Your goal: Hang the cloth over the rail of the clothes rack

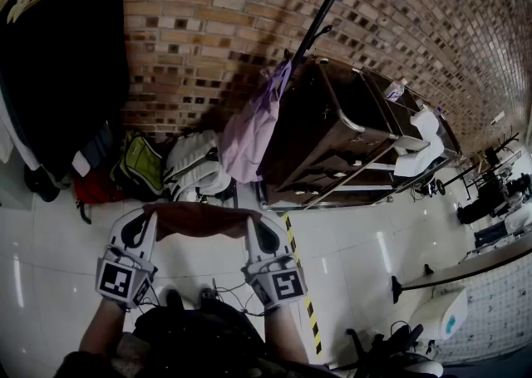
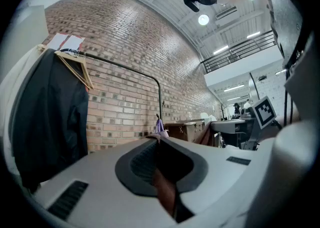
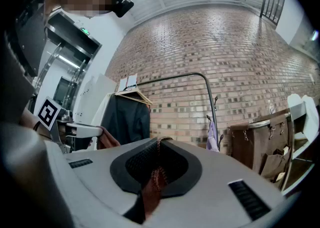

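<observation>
The brown cloth point(image 1: 204, 220) is stretched level between the two tongs, low in the head view, above the white tiled floor point(image 1: 357, 243) and well apart from the clothes rack. The left tongs point(image 1: 148, 217) are clenched on its left end. In the left gripper view a reddish-brown fold point(image 2: 165, 192) is pinched where the jaws meet point(image 2: 159, 139). The right tongs point(image 1: 252, 223) grip the other end. In the right gripper view the cloth point(image 3: 150, 192) is bunched between the closed jaws point(image 3: 159, 142). Both tongs point level, towards the brick wall point(image 1: 216, 27).

The rack's black rail point(image 2: 125, 68) runs along that wall and bends down into an upright at its far end point(image 3: 172, 76). A dark coat point(image 2: 47, 122) hangs on a wooden hanger point(image 2: 75, 66) at the rail's near end. A lilac garment point(image 1: 249, 131) hangs beside the upright point(image 1: 324, 7).

Just beside the lilac garment stands a dark wooden cabinet point(image 1: 332, 127) with metal bars across it. On the floor at the foot of the wall lie a green backpack point(image 1: 140, 164) and a white bag point(image 1: 195, 164), close together. A strip of yellow-and-black tape point(image 1: 299, 285) runs across the tiles to the right of the right tongs.
</observation>
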